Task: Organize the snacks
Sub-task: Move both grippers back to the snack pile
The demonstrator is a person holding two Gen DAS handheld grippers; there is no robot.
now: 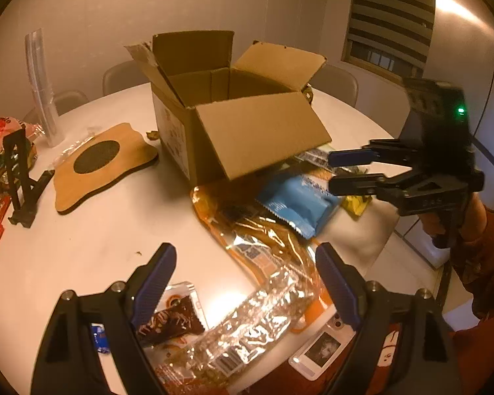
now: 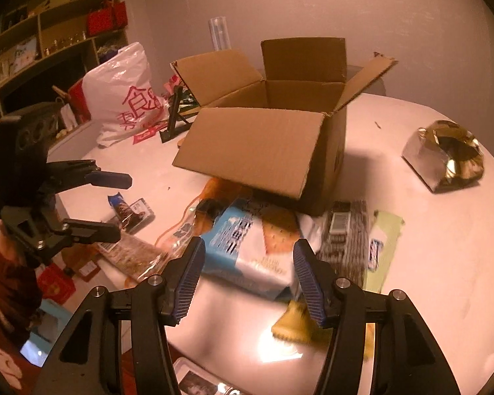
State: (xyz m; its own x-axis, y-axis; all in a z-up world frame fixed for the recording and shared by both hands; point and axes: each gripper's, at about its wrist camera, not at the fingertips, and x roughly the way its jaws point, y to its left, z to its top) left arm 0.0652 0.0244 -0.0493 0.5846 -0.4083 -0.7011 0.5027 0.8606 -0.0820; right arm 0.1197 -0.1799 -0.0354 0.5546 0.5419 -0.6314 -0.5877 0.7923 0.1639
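Snacks lie in a loose heap on the white round surface (image 1: 92, 237), against the front of the open cardboard box (image 2: 280, 138), whose front flap hangs over them. The blue-and-white cracker pack (image 2: 247, 250) is a soft pillow shape with a crimped, serrated end; it sits between the fingers of my right tool (image 2: 245, 275), which are apart and not touching it as far as I can tell. Beside it lie a crinkled clear-and-orange bag (image 1: 263, 263) with foil glints, a pale green bar (image 2: 383, 247) and a dark striped packet (image 2: 344, 233), blurred. My left tool (image 1: 243, 283) hangs open above the shiny bag, near the surface's near edge. A chocolate-printed wrapper (image 1: 173, 321) lies partly behind its left finger.

The box is matte corrugated board, all flaps up or outward. Bare surface opens toward the left edge, past a flat wooden coaster (image 1: 102, 161) with a dark round inset. A yellow wrapper (image 2: 293, 326) is half hidden under my right tool.
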